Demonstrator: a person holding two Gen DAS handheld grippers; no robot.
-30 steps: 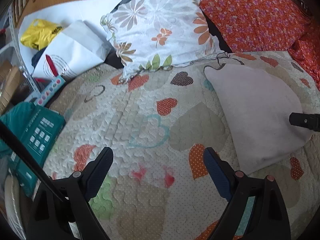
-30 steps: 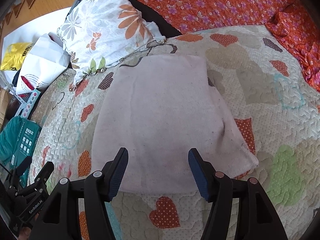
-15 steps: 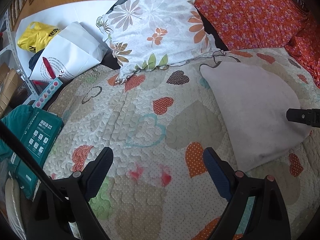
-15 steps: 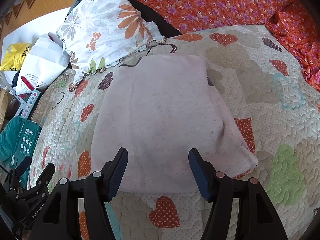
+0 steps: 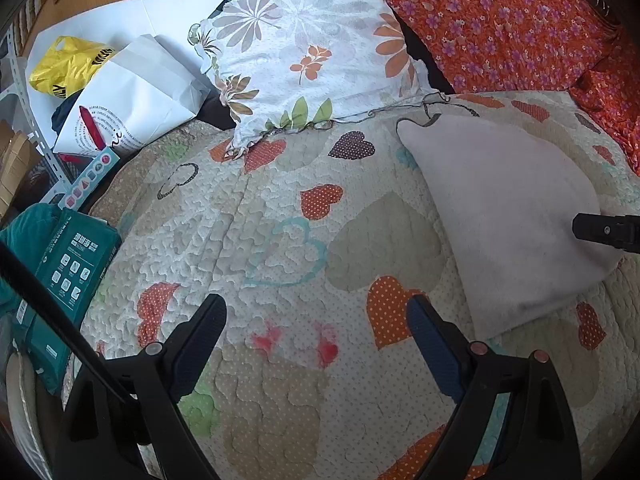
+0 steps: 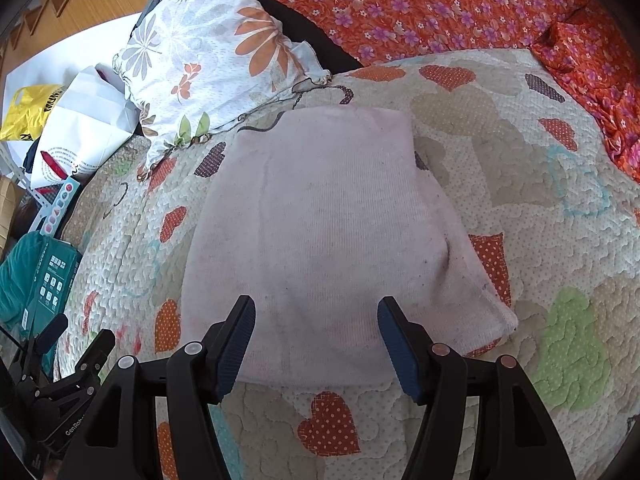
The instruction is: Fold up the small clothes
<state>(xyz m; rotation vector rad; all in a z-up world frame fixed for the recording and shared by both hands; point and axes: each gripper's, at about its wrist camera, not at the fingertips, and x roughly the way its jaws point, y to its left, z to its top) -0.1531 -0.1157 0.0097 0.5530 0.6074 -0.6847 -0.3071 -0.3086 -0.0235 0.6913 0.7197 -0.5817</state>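
A pale pink folded garment (image 6: 328,232) lies flat on the heart-patterned quilt (image 6: 520,240). It also shows at the right of the left wrist view (image 5: 504,216). My right gripper (image 6: 316,316) is open and empty, hovering over the garment's near edge. My left gripper (image 5: 316,320) is open and empty over bare quilt (image 5: 280,220), to the left of the garment. A finger of the right gripper (image 5: 608,230) pokes in at the right edge of the left wrist view. The left gripper shows at the lower left of the right wrist view (image 6: 60,348).
A floral pillow (image 5: 312,48) lies at the quilt's far edge. Orange flowered fabric (image 6: 440,4) covers the far right. Off the left edge are a white paper bag (image 5: 132,96), a yellow plastic bag (image 5: 68,66) and a teal box (image 5: 72,264).
The left gripper's view has shifted slightly, the garment sitting a bit higher and further left. The right gripper has barely moved. Both stay open.
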